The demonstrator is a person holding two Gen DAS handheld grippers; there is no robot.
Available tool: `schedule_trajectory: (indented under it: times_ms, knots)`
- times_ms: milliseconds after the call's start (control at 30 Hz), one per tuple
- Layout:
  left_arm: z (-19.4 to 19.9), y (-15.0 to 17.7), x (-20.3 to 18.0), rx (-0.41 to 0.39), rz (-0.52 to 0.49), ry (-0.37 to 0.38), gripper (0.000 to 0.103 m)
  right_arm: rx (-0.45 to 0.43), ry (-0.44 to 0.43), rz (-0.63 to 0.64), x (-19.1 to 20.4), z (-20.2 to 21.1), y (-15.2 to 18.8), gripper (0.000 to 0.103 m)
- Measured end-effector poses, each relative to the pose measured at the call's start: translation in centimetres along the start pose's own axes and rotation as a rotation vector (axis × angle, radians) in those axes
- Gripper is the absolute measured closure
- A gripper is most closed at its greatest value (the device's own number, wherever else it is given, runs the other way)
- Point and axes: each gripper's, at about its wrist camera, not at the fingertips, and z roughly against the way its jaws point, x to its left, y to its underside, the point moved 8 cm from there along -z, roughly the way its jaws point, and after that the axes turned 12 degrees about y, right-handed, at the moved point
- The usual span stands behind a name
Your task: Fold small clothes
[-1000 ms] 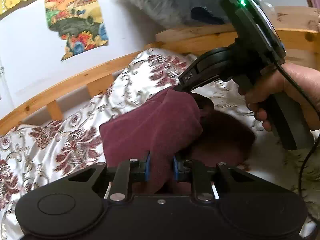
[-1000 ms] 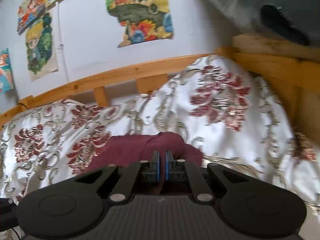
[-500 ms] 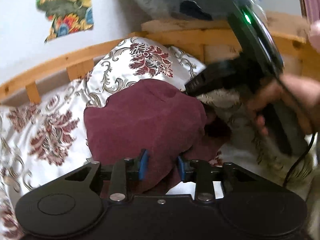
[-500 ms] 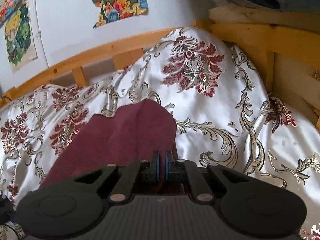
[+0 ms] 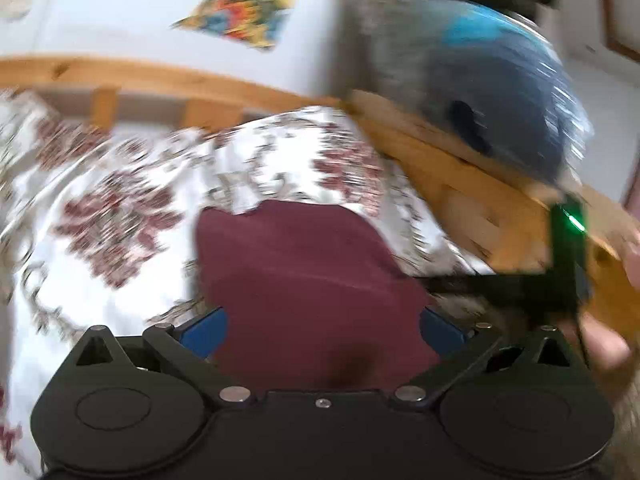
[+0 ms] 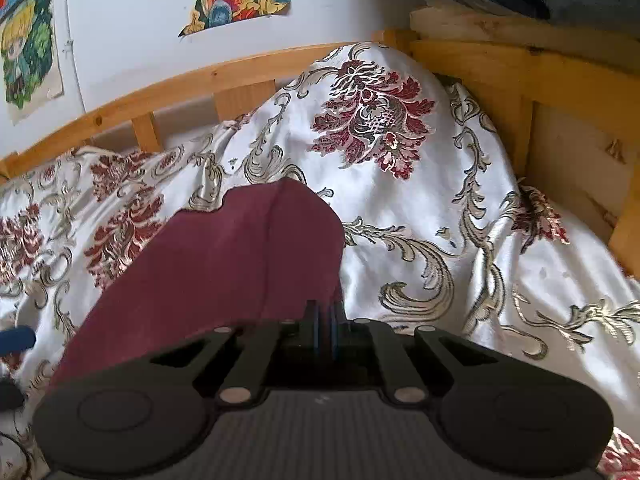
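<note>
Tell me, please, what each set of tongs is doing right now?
Left tongs: just opened wide, gripping nothing; maroon cloth lies between.
Right tongs: shut on the cloth's edge.

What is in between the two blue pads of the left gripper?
The dark red cloth lies between the left gripper's blue pads, which have just been opening and stand wide, not pressing it. The left wrist view shows this, though blurred.

Motion-blurred bedspread (image 5: 120, 216), wall poster (image 5: 244, 12) and wooden bedframe (image 5: 460, 184).
</note>
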Motion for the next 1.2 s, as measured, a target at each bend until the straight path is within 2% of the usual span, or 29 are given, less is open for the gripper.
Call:
schedule_trajectory:
  times_ms: [133,167,300,367,433,567,633,733,833,1000,1133,1200]
  knots:
    - [-0.2,0.2,3.1,0.020,0.097,-0.124,0.001,-0.002,-0.017,-0.035,-0.4,0.2,-0.1,0.096]
    - [-0.2,0.3,3.8,0.026,0.122,-0.140,0.001,-0.006,-0.022,-0.048,-0.6,0.2,-0.2,0.096]
    - [-0.5,1.1,5.5,0.052,0.218,-0.157,0.001,-0.017,-0.033,-0.088,-1.0,0.2,-0.5,0.085]
    - [-0.9,1.7,5.9,0.084,0.227,-0.177,0.001,-0.013,-0.040,-0.108,-1.2,0.0,-0.6,0.077]
    - [-1.4,2.3,5.9,0.114,0.219,-0.186,0.001,-0.011,-0.040,-0.125,-1.4,-0.2,-0.7,0.062]
    - [-1.8,2.9,5.8,0.121,0.211,-0.190,0.001,-0.005,-0.043,-0.158,-1.9,-0.4,-0.7,0.046]
    - [-1.9,3.0,5.7,0.125,0.211,-0.187,0.001,-0.004,-0.043,-0.165,-2.0,-0.5,-0.7,0.032]
    - [-2.0,3.2,5.8,0.129,0.218,-0.184,0.001,-0.005,-0.044,-0.173,-2.1,-0.6,-0.7,0.018]
    - [-2.1,3.4,6.1,0.132,0.237,-0.180,0.001,-0.003,-0.057,-0.180,-2.1,-0.8,-0.8,0.009]
    - [-2.3,3.9,6.5,0.132,0.271,-0.161,0.001,0.002,-0.074,-0.193,-1.8,-1.2,-0.9,0.000]
    - [-2.4,4.3,6.9,0.123,0.298,-0.138,0.001,-0.023,-0.085,-0.255,-2.3,-1.4,-1.2,0.001]
    - [-2.4,4.5,6.9,0.121,0.293,-0.132,0.001,-0.042,-0.102,-0.292,-2.5,-1.6,-1.6,0.008]
